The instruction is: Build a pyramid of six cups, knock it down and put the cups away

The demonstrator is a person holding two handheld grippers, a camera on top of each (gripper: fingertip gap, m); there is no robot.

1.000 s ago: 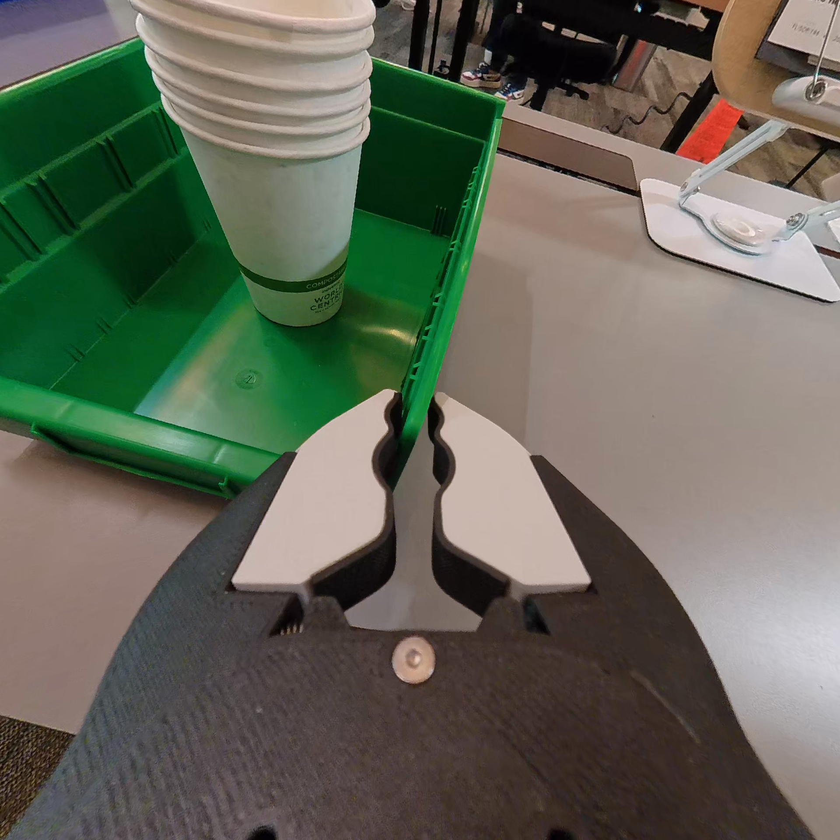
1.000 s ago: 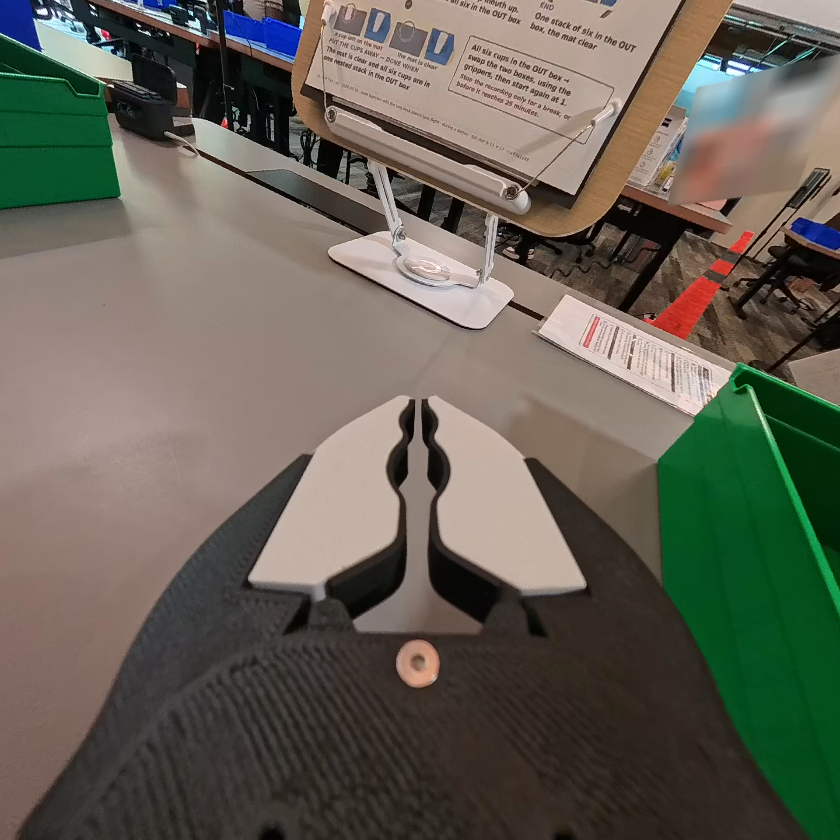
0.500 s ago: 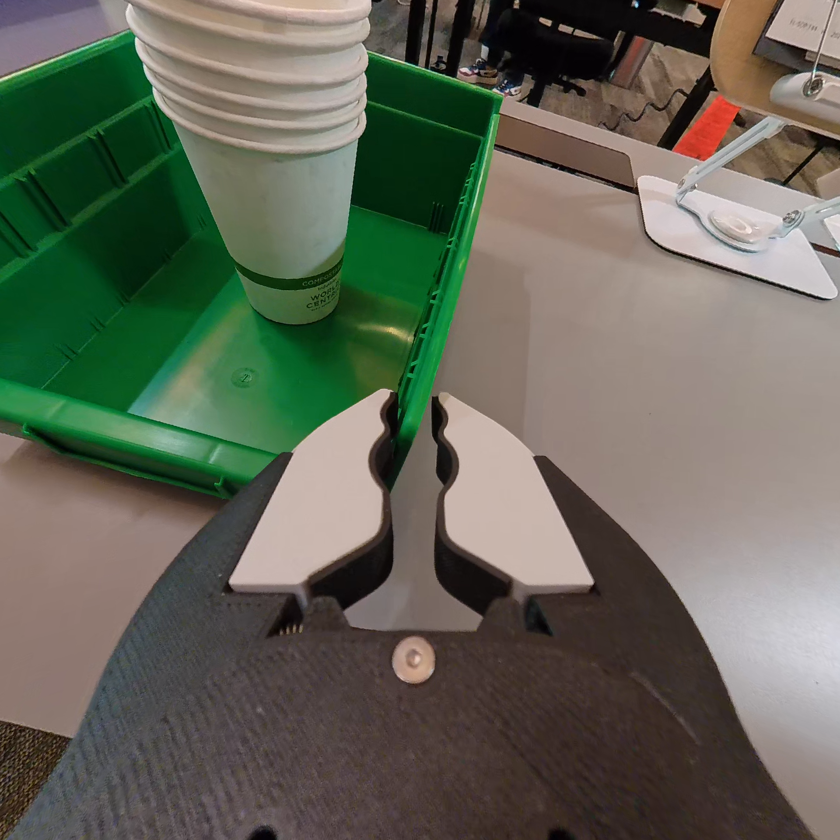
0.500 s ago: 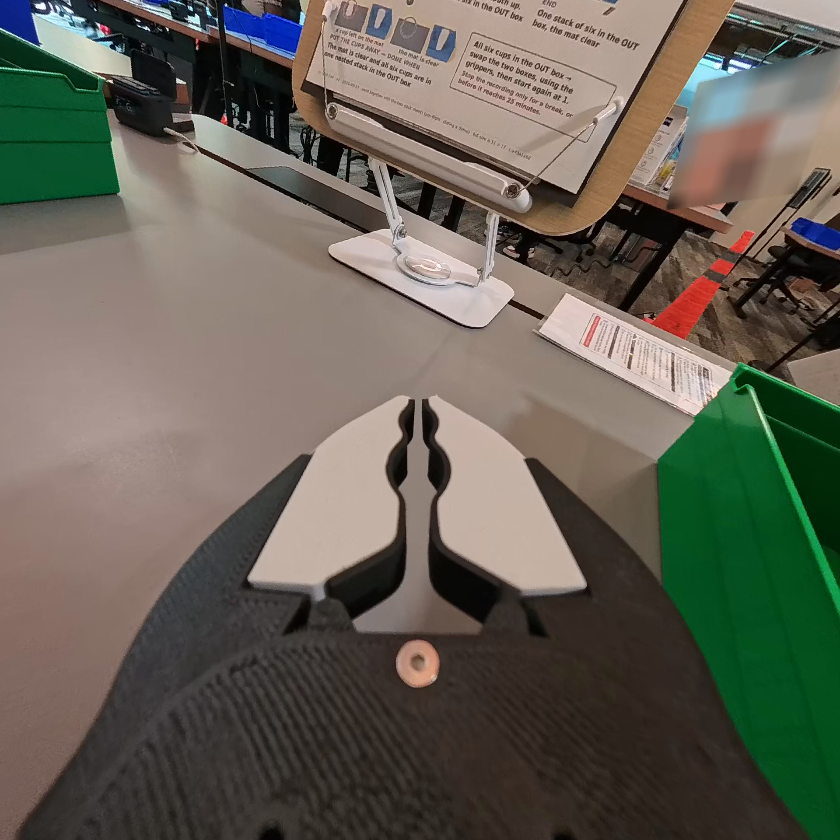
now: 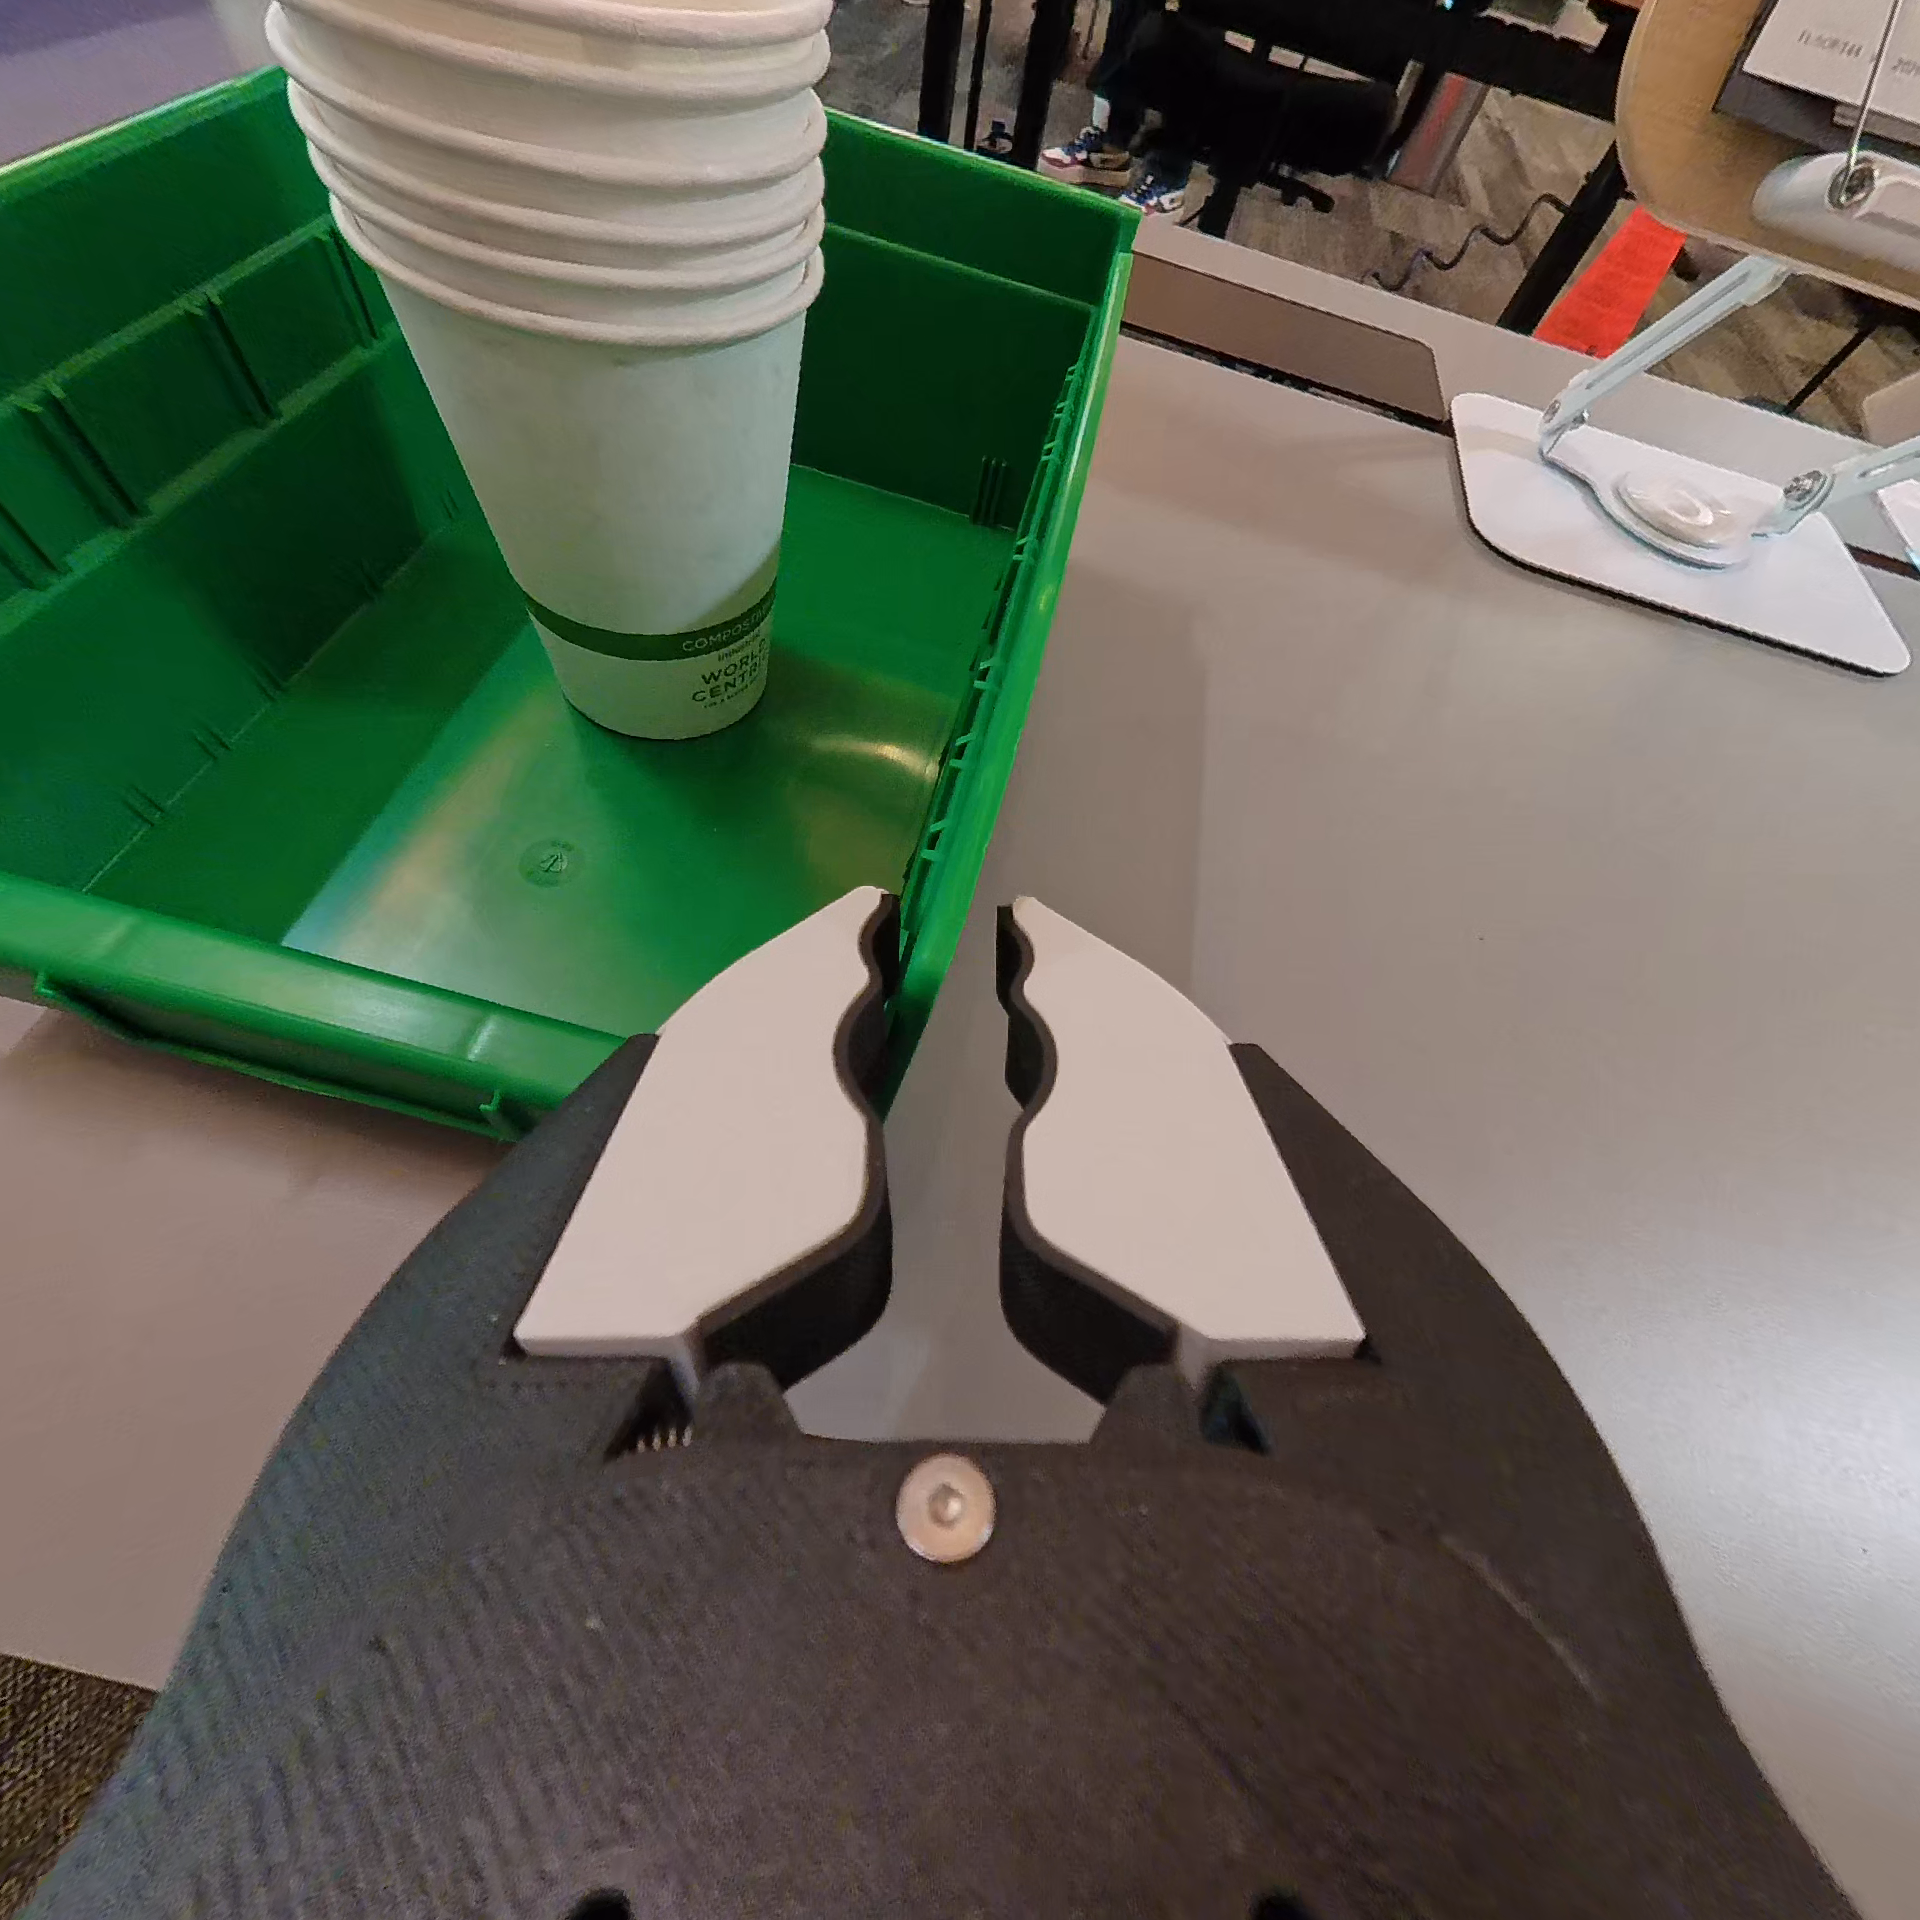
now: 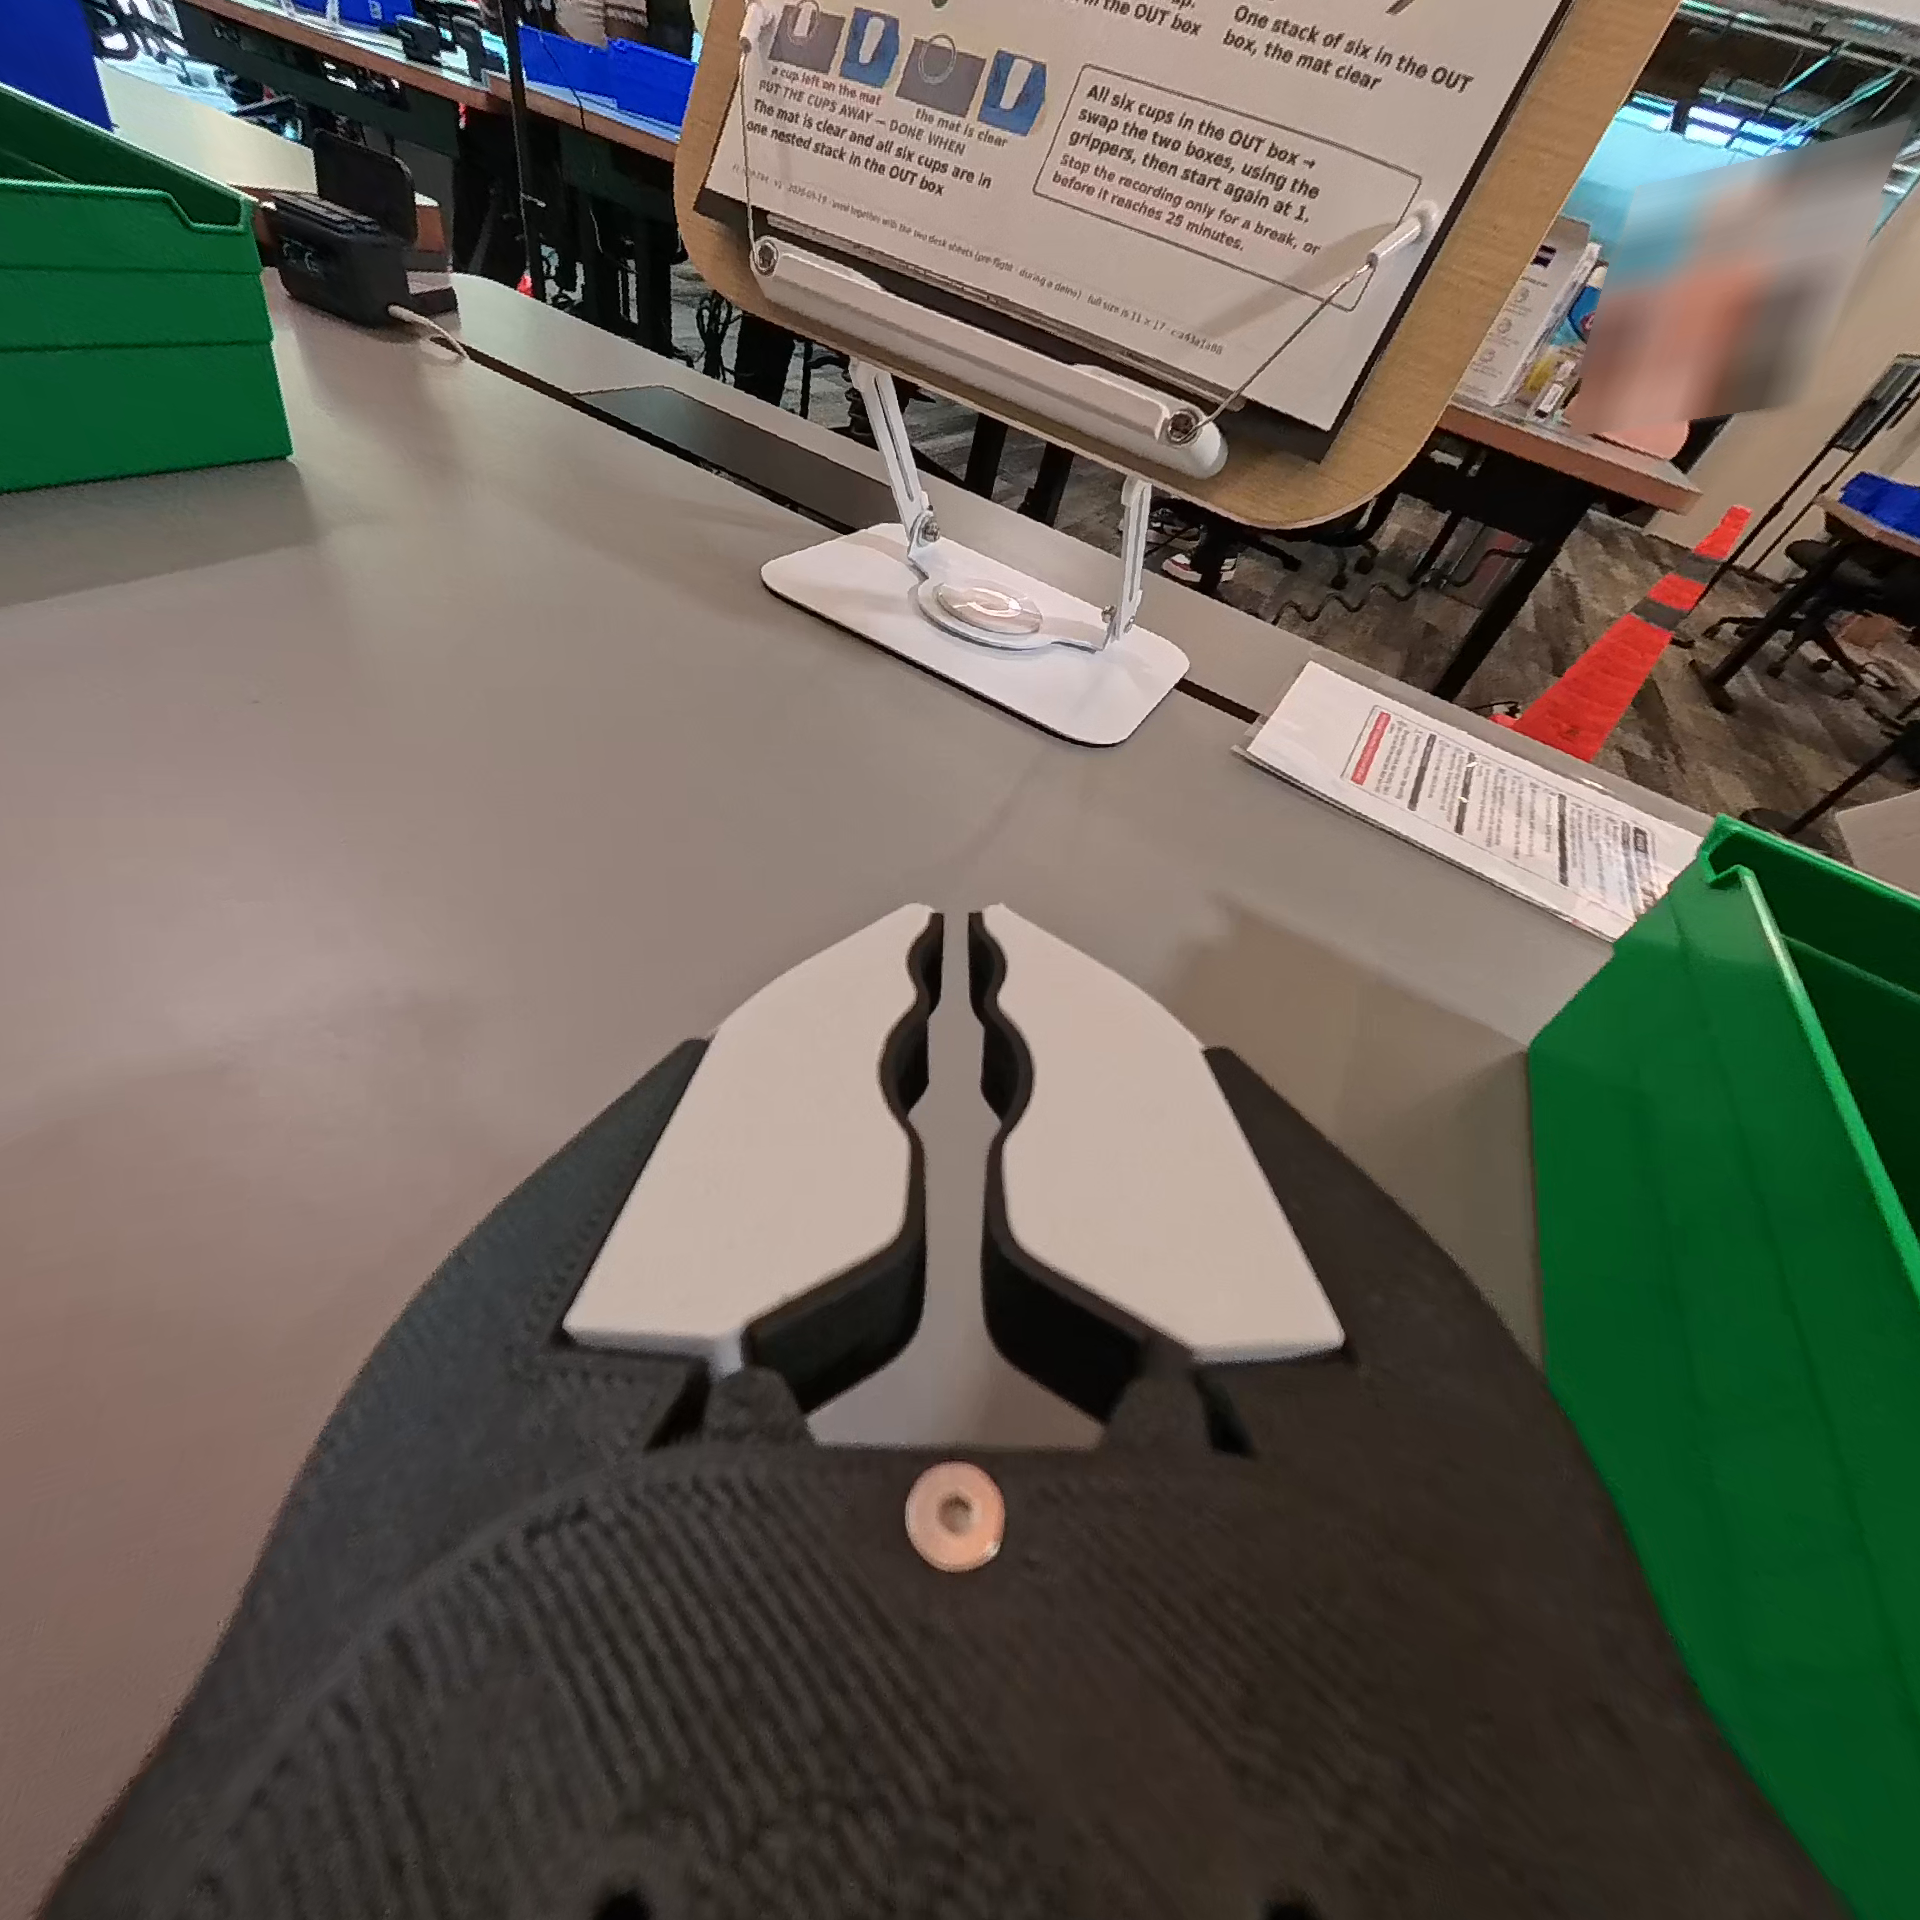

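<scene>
Left gripper (image 5: 943, 909) sits right at the near right corner of the green bin (image 5: 1049, 582), jaws cracked open a bit with the bin's right wall running up between them. Looks like the left finger is against the wall, hard to be sure. Inside the bin a nested stack of white paper cups (image 5: 613, 343) stands upright on the floor. Right gripper (image 6: 956, 920) hovers over the bare grey table (image 6: 416, 831), jaws nearly closed with just a thin slit, holding nothing. Second green bin (image 6: 1725, 1195) just to its right, document stand (image 6: 987, 623) further ahead, a printed sheet (image 6: 1455, 790) beside that
</scene>
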